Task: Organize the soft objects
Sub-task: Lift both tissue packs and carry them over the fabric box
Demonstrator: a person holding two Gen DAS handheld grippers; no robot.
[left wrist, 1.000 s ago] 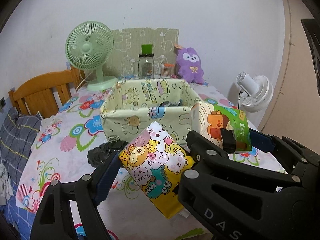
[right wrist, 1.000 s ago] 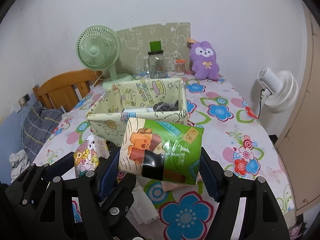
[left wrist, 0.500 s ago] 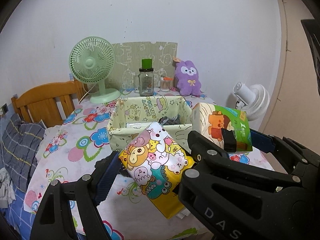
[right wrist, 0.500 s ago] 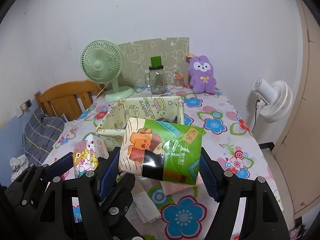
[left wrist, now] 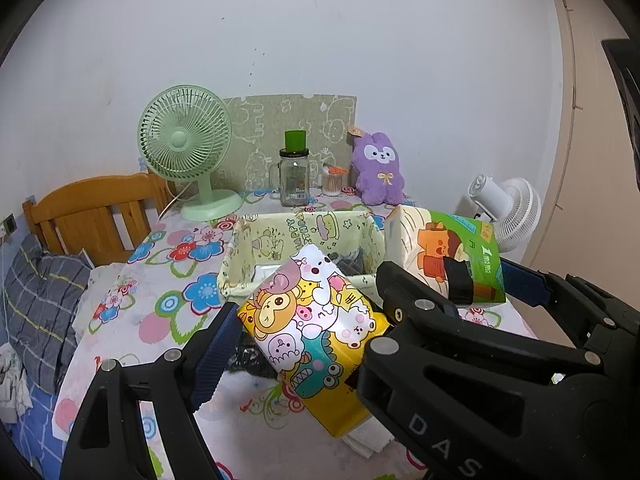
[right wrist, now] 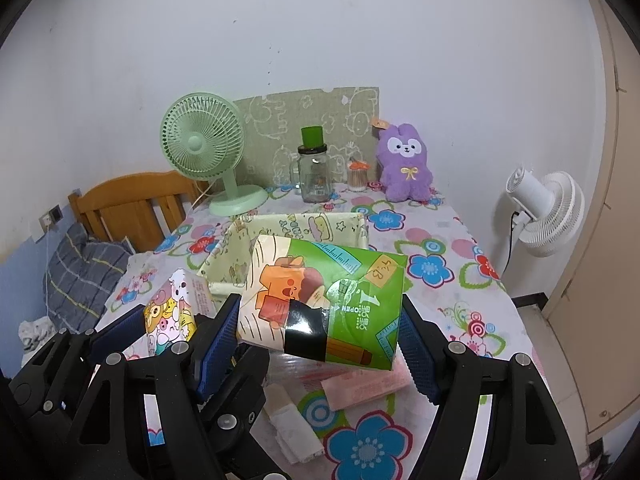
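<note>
My left gripper [left wrist: 304, 320] is shut on a yellow cartoon tissue pack [left wrist: 316, 332] and holds it above the table, in front of the pale green fabric basket [left wrist: 240, 268]. My right gripper [right wrist: 320, 316] is shut on a green and orange tissue pack [right wrist: 324, 300], held above the table just right of the left one. The yellow pack also shows in the right wrist view [right wrist: 172, 316], and the green pack in the left wrist view [left wrist: 448, 256]. Dark items lie inside the basket [right wrist: 304, 224].
On the flowered tablecloth [right wrist: 432, 272] lie a pink packet [right wrist: 360, 388] and a white packet [right wrist: 292, 424] below my grippers. At the back stand a green fan [left wrist: 188, 148], a glass jar [left wrist: 294, 180] and a purple plush [left wrist: 380, 168]. A wooden headboard [left wrist: 88, 216] is at left, a white fan [right wrist: 548, 212] at right.
Both grippers have risen and drawn back from the basket, each still holding its tissue pack. The basket now looks smaller and farther away.
</note>
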